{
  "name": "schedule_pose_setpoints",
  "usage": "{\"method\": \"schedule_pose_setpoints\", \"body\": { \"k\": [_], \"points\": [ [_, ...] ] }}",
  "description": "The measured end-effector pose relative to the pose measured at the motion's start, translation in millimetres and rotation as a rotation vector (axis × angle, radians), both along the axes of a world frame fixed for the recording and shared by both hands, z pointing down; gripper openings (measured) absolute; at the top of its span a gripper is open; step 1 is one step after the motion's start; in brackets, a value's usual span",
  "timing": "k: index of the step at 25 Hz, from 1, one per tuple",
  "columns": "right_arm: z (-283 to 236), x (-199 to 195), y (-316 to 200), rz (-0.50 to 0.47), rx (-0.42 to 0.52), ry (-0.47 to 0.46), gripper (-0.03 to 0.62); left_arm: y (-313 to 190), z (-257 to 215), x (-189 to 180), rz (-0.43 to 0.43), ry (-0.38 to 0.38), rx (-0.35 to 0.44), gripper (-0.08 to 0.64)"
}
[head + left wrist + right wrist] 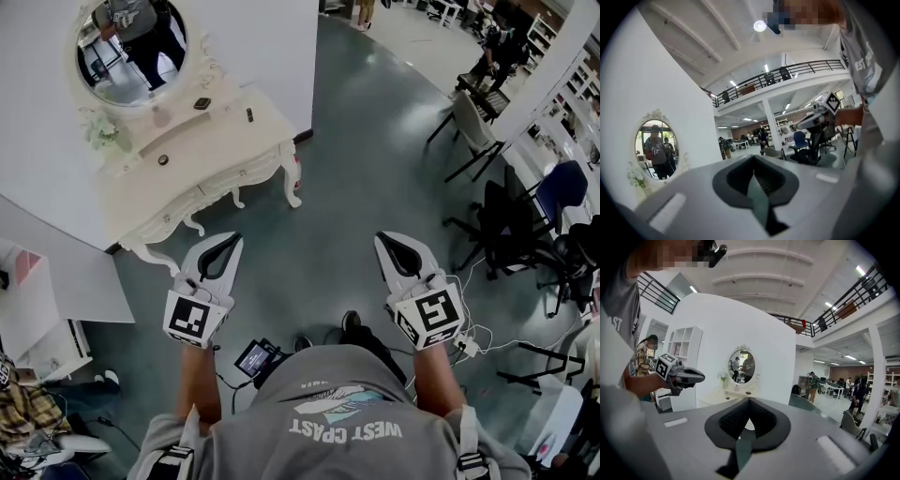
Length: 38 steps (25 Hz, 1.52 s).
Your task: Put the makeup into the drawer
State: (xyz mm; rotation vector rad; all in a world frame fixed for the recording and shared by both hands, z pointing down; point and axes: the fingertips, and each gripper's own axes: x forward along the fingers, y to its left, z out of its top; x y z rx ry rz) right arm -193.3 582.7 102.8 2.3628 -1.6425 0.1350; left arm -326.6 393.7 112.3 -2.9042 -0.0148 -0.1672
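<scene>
Makeup (202, 103) lies as small dark pieces on the table (192, 178), at eleven o'clock in the head view, below the mirror (131, 42); we cannot tell the pieces apart. The drawer (228, 174) front looks shut. The left gripper (228, 244) and right gripper (386, 244) hang at eight and four o'clock over the floor (356, 169), well apart from the table, tips toward twelve. We judge this a carrying pose, since nothing is within reach.

In the left gripper view the jaws meet with nothing between them. The mirror sits at nine o'clock, so this gripper aims past the table's side.

In the right gripper view the jaws are likewise pressed together and empty. Mirror and table stand just above the tips at twelve o'clock, so this one is lined up. We judge the task not begun: the drawer needs opening first.
</scene>
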Motion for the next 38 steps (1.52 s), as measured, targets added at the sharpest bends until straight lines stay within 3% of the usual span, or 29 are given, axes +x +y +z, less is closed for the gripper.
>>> {"method": "schedule_pose_setpoints", "body": {
  "k": [11,25,38],
  "points": [
    [16,61,-44,-0.069,0.003,-0.023,0.002,-28,18,38,-0.079,-0.036,-0.012,0.002],
    [24,190,-120,-0.224,0.018,-0.068,0.002,-69,18,155,-0.203,-0.057,-0.012,0.002],
    [38,283,-141,-0.311,0.033,-0.115,0.0,-73,16,245,-0.263,-0.086,0.002,0.002]
  ]
}}
